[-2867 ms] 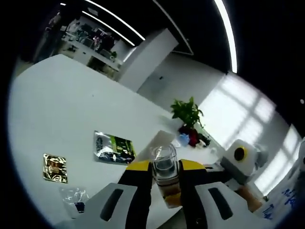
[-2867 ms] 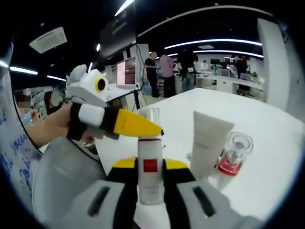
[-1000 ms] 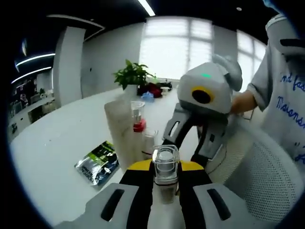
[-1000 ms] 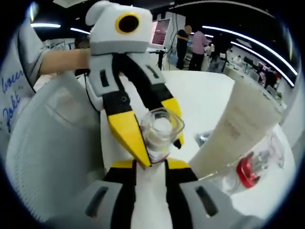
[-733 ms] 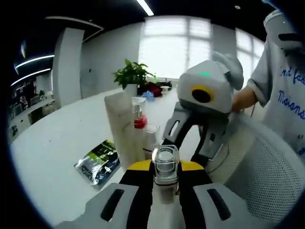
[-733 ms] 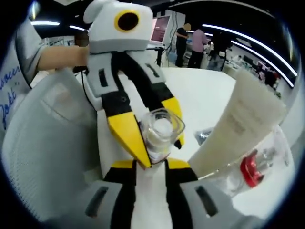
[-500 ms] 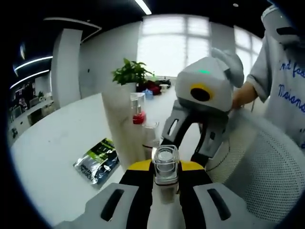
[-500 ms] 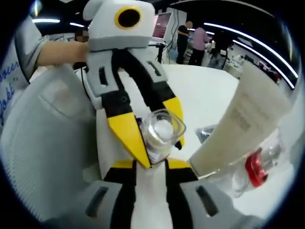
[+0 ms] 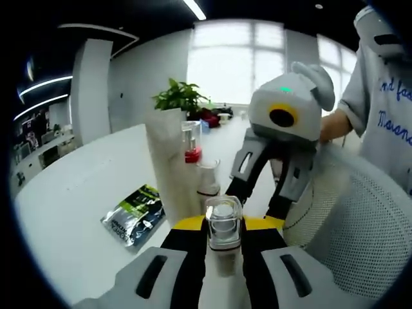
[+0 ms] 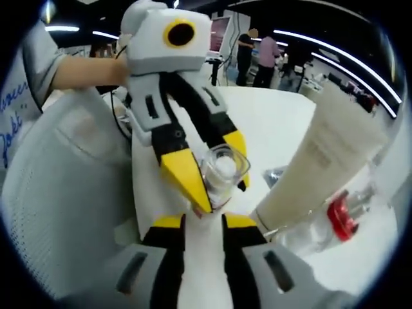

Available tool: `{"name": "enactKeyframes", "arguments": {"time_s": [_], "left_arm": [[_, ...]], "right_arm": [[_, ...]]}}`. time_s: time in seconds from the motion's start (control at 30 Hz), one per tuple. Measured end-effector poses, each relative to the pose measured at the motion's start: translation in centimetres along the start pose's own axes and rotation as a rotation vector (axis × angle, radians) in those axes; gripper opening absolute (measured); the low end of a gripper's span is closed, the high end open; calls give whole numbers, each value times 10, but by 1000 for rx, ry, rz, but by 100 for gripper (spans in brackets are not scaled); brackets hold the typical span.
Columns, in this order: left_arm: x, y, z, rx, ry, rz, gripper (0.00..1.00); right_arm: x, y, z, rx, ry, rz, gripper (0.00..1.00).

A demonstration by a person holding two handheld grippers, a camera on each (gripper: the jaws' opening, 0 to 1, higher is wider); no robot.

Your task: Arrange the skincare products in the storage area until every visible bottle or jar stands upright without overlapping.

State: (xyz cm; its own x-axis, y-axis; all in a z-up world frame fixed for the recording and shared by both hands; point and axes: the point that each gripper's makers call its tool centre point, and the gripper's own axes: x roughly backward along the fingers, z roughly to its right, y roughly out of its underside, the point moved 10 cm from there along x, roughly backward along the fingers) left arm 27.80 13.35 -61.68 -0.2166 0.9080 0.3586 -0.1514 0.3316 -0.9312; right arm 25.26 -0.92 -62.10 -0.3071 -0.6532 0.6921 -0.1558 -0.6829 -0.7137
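White tabletop (image 9: 77, 193): broad, curved edge, carries everything.

White mesh chair back (image 9: 347, 219), low at right of left gripper view; at left of right gripper view (image 10: 58, 193).

Cream tube (image 9: 168, 154), standing on its cap, tallest item. In right gripper view (image 10: 322, 154) it leans across the right side.

Left gripper (image 9: 223, 239): yellow-tipped jaws clamped on the clear-capped bottle (image 9: 223, 222), cap above the tips. Seen from right gripper view (image 10: 209, 177), it comes down from upper left, jaws either side of the same bottle (image 10: 222, 168).

Right gripper (image 10: 203, 225): jaws apart, set just below the bottle; contact with it cannot be told. In left gripper view (image 9: 257, 199) it comes in from the right.

Green foil sachet (image 9: 134, 214) flat on tabletop, left of tube.

Red-collared clear bottle (image 9: 192, 138) upright just behind tube; another small bottle (image 9: 207, 179) upright beside it.
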Motion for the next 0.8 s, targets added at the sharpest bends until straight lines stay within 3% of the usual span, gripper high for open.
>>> {"name": "enactKeyframes", "arguments": {"time_s": [0.4,0.8], "left_arm": [[-2,4,7,-68,23,-40,23],[-3,10,5,-107,-42,-149,31]], "right_arm": [[23,6,-2,-49,43,32,25],[34,10,-5,-104,71,63,25]]}}
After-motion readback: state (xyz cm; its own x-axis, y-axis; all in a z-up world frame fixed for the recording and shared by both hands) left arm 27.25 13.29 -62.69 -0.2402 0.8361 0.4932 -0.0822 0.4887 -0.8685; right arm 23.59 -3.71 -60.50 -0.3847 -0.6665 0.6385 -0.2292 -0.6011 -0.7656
